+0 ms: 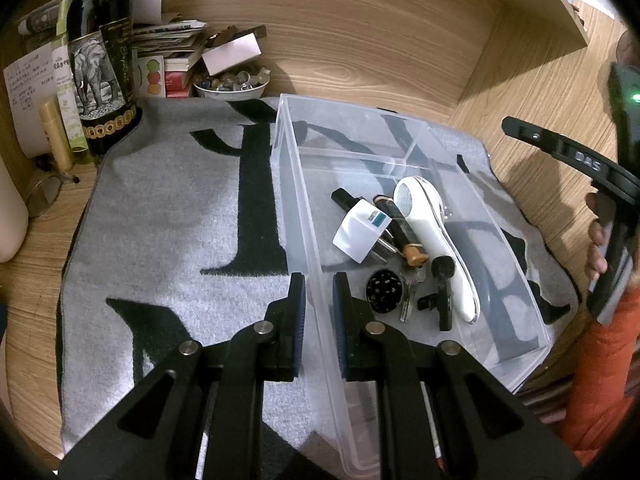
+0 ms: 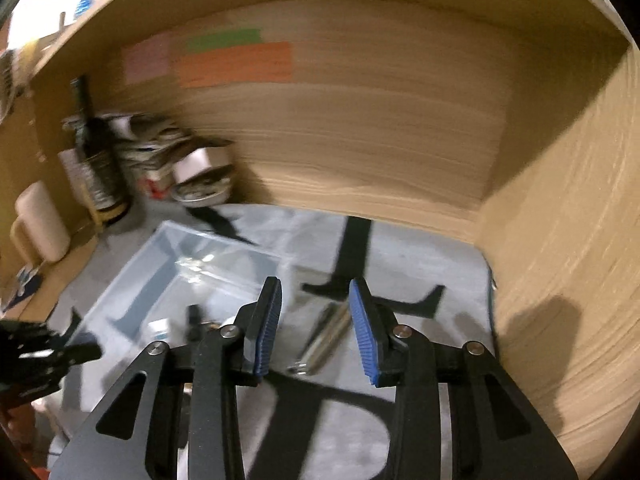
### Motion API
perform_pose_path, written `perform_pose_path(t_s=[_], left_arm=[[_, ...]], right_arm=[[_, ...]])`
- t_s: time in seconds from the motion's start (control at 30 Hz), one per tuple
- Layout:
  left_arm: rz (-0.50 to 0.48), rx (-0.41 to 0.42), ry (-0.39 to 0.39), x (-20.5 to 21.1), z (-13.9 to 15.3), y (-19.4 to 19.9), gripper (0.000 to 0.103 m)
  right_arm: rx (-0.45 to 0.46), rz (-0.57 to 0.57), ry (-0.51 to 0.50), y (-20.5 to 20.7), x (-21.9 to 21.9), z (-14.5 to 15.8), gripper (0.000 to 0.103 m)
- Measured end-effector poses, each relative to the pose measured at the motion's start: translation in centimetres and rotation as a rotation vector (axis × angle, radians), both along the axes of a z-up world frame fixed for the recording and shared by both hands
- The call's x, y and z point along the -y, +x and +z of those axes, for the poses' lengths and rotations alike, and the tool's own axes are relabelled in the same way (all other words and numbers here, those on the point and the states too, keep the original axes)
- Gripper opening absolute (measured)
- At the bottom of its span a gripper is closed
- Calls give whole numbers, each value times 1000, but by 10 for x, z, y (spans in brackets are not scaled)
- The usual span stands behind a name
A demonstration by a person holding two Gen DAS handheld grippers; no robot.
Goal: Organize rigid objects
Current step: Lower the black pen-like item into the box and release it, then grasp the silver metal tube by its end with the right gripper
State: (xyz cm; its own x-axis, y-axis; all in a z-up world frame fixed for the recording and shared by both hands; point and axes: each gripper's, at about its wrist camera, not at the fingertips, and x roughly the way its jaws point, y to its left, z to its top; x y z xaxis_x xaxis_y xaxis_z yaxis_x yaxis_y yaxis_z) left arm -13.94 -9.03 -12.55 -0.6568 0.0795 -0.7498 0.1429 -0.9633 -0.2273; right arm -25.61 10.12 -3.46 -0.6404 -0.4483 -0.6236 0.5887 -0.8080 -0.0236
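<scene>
A clear plastic bin (image 1: 296, 184) lies on a grey towel (image 1: 160, 240). In it are a white plug adapter (image 1: 360, 232), a white handheld device (image 1: 424, 232), a dark tube (image 1: 404, 236), a round black grinder (image 1: 384, 292) and small black parts (image 1: 442, 280). My left gripper (image 1: 318, 292) is shut on the bin's left wall. My right gripper (image 2: 314, 312) hovers over the towel (image 2: 420, 272), its jaws opening, nothing pressed between the pads. Below it a metal cylinder (image 2: 324, 340) lies on the towel beside the bin (image 2: 160, 264). The right gripper (image 1: 516, 128) also shows right of the bin.
A dark bottle (image 1: 100, 72), a bowl of stones (image 1: 230, 84), stacked papers (image 1: 172, 36) and glasses (image 1: 44, 192) crowd the back left. Wooden walls (image 2: 560, 240) close the back and right. A person's orange sleeve (image 1: 600, 380) is at the right.
</scene>
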Motion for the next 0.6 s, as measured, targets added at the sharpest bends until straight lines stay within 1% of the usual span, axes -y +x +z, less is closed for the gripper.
perform_pose_path(t_s=[0.13,0.27,0.4,0.57,0.6], left_arm=[[-1,1,-2,0,0,1,13],[-1,1,-3,0,0,1,13],[-3,3,-5,-2,0,2,13],[-3,2,-5,-2,0,2,13],[-3,2,-5,-2,0,2,13]], right_arm=[[53,-31,23,-23,0,-18,32],[144,-44,55,-46,8,-50,32],[230,-36,94,-59,19,-83,32],[286,-25,132,-65,27,-108,32],[274,-24,134,-64,27,-108,32]])
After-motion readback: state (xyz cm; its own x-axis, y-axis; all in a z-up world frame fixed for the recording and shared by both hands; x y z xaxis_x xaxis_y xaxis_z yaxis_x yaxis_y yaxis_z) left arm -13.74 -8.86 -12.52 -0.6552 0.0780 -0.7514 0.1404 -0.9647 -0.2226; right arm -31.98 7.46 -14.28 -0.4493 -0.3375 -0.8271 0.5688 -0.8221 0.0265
